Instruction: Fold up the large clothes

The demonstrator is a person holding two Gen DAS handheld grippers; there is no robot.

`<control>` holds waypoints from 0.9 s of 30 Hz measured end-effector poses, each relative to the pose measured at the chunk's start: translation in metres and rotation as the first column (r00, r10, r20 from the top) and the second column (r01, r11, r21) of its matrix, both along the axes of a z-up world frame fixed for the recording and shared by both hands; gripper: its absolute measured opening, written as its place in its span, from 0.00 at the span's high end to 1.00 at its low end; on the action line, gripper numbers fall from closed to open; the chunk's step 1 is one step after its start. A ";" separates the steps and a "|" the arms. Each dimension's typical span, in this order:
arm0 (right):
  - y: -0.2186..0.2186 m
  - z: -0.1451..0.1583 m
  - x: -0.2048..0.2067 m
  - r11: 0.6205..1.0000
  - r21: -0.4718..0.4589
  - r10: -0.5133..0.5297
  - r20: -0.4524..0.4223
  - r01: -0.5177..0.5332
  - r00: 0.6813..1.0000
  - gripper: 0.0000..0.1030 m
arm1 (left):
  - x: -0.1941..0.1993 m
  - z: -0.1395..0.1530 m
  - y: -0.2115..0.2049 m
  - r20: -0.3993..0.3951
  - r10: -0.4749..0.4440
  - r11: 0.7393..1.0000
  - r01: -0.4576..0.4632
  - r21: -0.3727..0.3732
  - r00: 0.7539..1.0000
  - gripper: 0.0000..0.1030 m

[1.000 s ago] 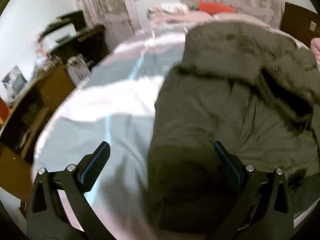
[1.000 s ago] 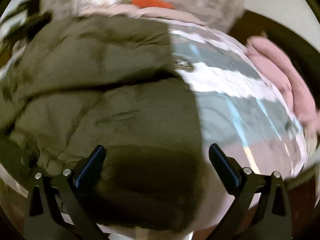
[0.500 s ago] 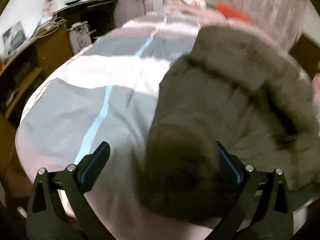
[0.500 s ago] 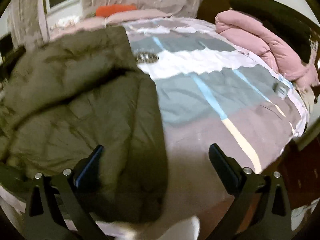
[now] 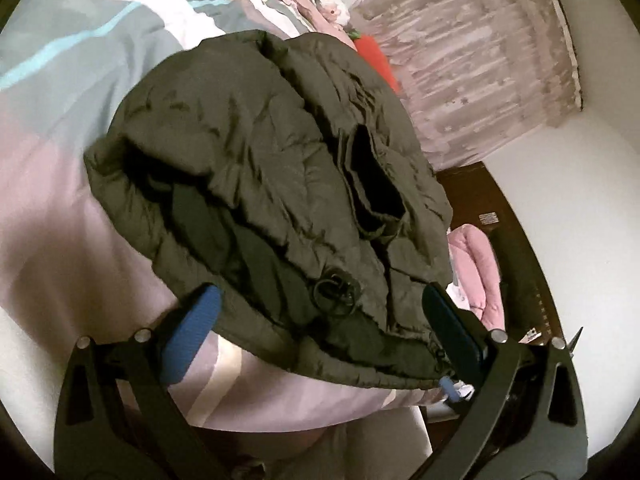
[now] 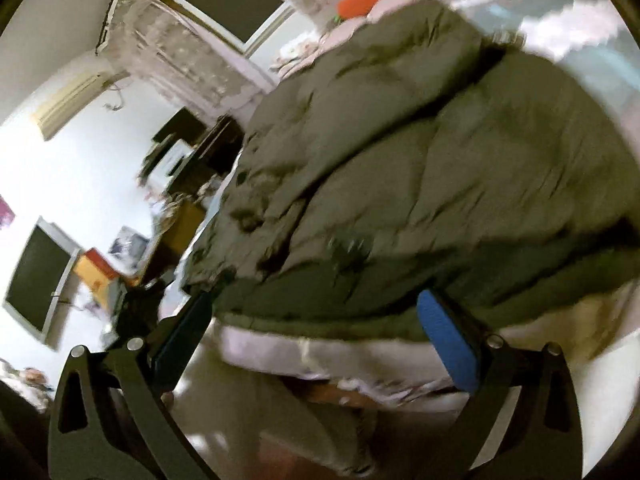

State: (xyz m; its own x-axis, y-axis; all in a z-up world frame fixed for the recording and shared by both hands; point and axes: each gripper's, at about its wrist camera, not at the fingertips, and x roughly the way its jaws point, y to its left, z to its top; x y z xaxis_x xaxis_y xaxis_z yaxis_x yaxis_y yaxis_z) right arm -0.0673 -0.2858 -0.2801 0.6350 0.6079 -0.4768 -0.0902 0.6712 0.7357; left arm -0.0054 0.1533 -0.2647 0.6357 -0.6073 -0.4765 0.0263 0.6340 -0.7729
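A large olive-green padded jacket [image 5: 260,168] lies bunched on the bed [image 5: 60,80], its hem at the near edge; a dark cuff opening and cord rings show on top. It also fills the right wrist view [image 6: 420,168], which is blurred. My left gripper [image 5: 320,332] is open, its blue-padded fingers [image 5: 188,332] on either side of the jacket's near hem, holding nothing. My right gripper [image 6: 320,336] is open at the jacket's near edge, holding nothing.
The bed has a pink, grey and white striped cover. A pink quilt [image 5: 476,276] and a dark wooden headboard [image 5: 516,248] lie to the right. An orange cushion [image 5: 376,60] lies beyond the jacket. Desks and clutter [image 6: 172,200] stand by the wall.
Both views have swung round sharply: the left now looks towards the headboard, the right towards the desk side. Both grippers have drawn back to the jacket's near hem. Both stay open.
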 end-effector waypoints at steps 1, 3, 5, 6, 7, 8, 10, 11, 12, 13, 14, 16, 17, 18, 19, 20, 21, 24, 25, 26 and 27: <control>0.005 -0.005 -0.004 1.000 0.026 0.012 -0.012 -0.012 1.000 0.01 | 0.001 0.000 -0.003 0.007 0.003 1.000 -0.003 0.000 1.000 0.02; 0.017 -0.011 -0.011 0.999 0.038 0.018 -0.040 -0.016 0.999 0.01 | 0.002 0.000 -0.005 0.006 0.009 1.000 -0.008 -0.002 1.000 0.02; 0.019 -0.009 -0.016 1.000 0.020 0.008 -0.050 -0.007 0.999 0.01 | -0.004 0.001 -0.002 0.002 0.020 1.000 -0.020 -0.022 1.000 0.02; 0.020 -0.007 -0.019 1.000 0.006 0.006 -0.043 -0.006 0.999 0.01 | -0.010 0.000 0.001 0.002 0.024 0.999 -0.024 -0.024 1.000 0.02; 0.023 -0.003 -0.018 1.000 -0.010 0.003 -0.036 -0.003 0.999 0.01 | -0.014 -0.001 0.004 0.002 0.024 0.999 -0.024 -0.023 1.000 0.02; 0.026 -0.002 -0.018 1.000 -0.026 0.002 -0.033 -0.003 0.999 0.01 | -0.020 -0.002 0.006 -0.002 0.025 1.000 -0.025 -0.016 1.000 0.02; 0.029 -0.004 -0.017 1.000 -0.027 0.002 -0.046 -0.004 0.999 0.01 | -0.024 -0.005 0.008 -0.022 0.030 0.999 -0.030 0.011 0.999 0.02; 0.028 -0.006 -0.018 1.000 -0.020 0.000 -0.056 -0.001 0.998 0.01 | -0.026 -0.006 0.008 -0.023 0.028 1.000 -0.028 0.007 0.999 0.02; 0.026 -0.008 -0.020 1.000 -0.016 -0.011 -0.064 0.010 0.998 0.01 | -0.026 -0.006 0.007 -0.020 0.032 0.999 -0.032 0.008 0.999 0.02; 0.022 -0.010 -0.020 1.000 -0.009 -0.025 -0.068 0.024 0.997 0.01 | -0.025 -0.005 0.007 -0.015 0.034 0.999 -0.034 0.010 0.999 0.02; 0.018 -0.012 -0.020 1.000 0.007 -0.029 -0.068 0.030 0.997 0.01 | -0.024 -0.006 0.008 -0.012 0.035 0.999 -0.035 0.009 0.999 0.02; 0.016 -0.013 -0.019 0.999 0.029 -0.038 -0.068 0.040 0.997 0.01 | -0.019 -0.009 0.007 -0.011 0.041 0.999 -0.041 -0.002 0.999 0.02; 0.017 -0.013 -0.019 0.999 0.023 -0.038 -0.067 0.039 0.997 0.01 | -0.017 -0.009 0.008 -0.006 0.050 0.999 -0.050 -0.014 0.999 0.02; 0.019 -0.012 -0.019 0.999 0.009 -0.035 -0.061 0.036 0.998 0.01 | -0.016 -0.009 0.008 -0.002 0.056 0.998 -0.056 -0.022 0.998 0.02; 0.020 -0.008 -0.020 0.999 -0.011 -0.035 -0.047 0.034 0.998 0.01 | -0.015 -0.008 0.007 0.004 0.059 0.998 -0.059 -0.032 0.998 0.02; 0.021 -0.006 -0.020 0.999 -0.017 -0.036 -0.038 0.035 0.999 0.01 | -0.014 -0.007 0.006 0.006 0.054 0.998 -0.054 -0.031 0.999 0.02; 0.020 -0.006 -0.019 0.999 -0.017 -0.042 -0.035 0.041 0.999 0.01 | -0.012 -0.007 0.004 0.008 0.049 0.999 -0.049 -0.023 0.999 0.02; 0.014 -0.013 -0.019 0.996 0.047 -0.069 -0.051 0.071 0.996 0.01 | -0.010 -0.006 0.001 0.014 0.044 0.999 -0.044 -0.010 0.999 0.02; 0.011 -0.015 -0.020 0.993 0.078 -0.082 -0.057 0.086 0.995 0.01 | -0.009 -0.006 0.001 0.015 0.045 0.999 -0.045 -0.014 0.999 0.02; 0.009 -0.016 -0.019 0.990 0.099 -0.093 -0.060 0.099 0.994 0.01 | -0.009 -0.006 0.000 0.019 0.047 0.999 -0.047 -0.018 0.999 0.02; 0.005 -0.016 -0.019 0.984 0.124 -0.119 -0.062 0.126 0.991 0.01 | -0.008 -0.006 0.000 0.024 0.048 0.999 -0.048 -0.020 0.999 0.02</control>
State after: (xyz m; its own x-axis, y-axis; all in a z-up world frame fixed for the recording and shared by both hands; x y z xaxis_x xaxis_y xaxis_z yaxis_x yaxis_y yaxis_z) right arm -0.0860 -0.2808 -0.2963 0.6839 0.5848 -0.4362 0.0295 0.5753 0.8174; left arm -0.0133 0.1535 -0.2707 0.6756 -0.5849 -0.4488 0.0153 0.6197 -0.7847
